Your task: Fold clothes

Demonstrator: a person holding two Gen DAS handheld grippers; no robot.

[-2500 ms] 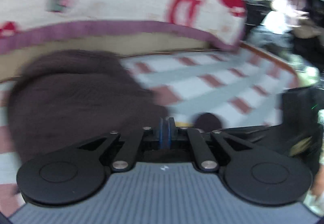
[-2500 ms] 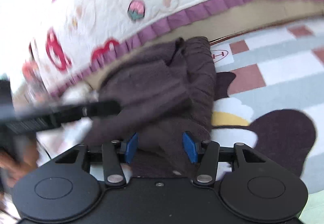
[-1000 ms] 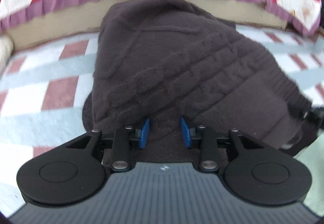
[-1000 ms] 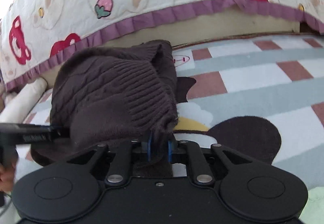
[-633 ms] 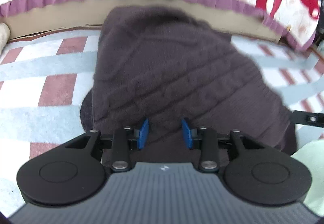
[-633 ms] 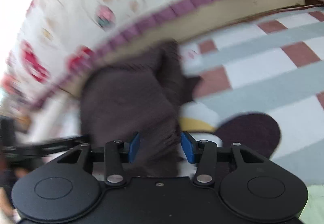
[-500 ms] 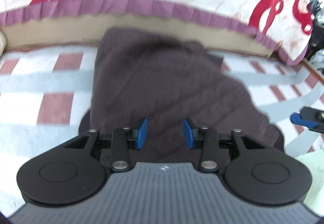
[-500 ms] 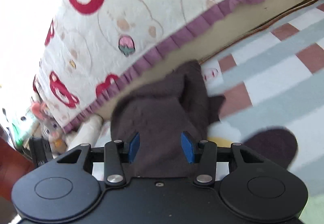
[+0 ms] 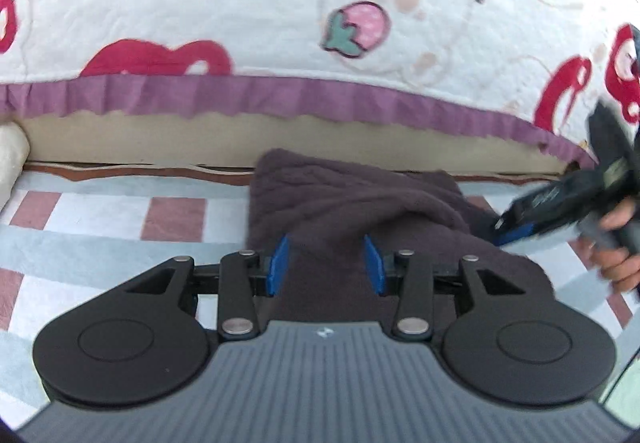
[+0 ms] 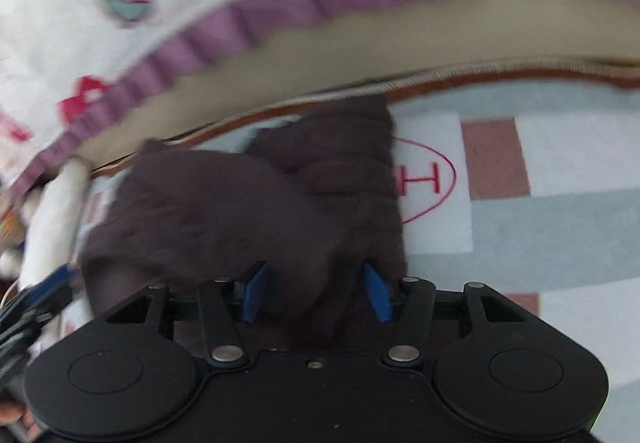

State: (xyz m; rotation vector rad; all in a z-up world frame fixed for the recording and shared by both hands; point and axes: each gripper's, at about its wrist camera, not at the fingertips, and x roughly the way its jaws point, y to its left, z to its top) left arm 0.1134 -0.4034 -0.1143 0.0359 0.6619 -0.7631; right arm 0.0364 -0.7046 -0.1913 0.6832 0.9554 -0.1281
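The dark knitted sweater (image 9: 360,211) lies bunched in a compact bundle on the checked rug (image 9: 100,227) by the bed, both the left hand-held gripper (image 9: 326,265) and the right hand-held gripper (image 10: 314,293) parted and empty over its near edge, fitting either a finished fold or one awaiting another.

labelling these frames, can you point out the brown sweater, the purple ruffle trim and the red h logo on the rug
brown sweater (image 9: 360,203), left wrist view, on its knit top fold.
purple ruffle trim (image 9: 280,99), left wrist view, mid-strip under the white quilt.
red H logo (image 10: 424,179), right wrist view, on the letter's crossbar.
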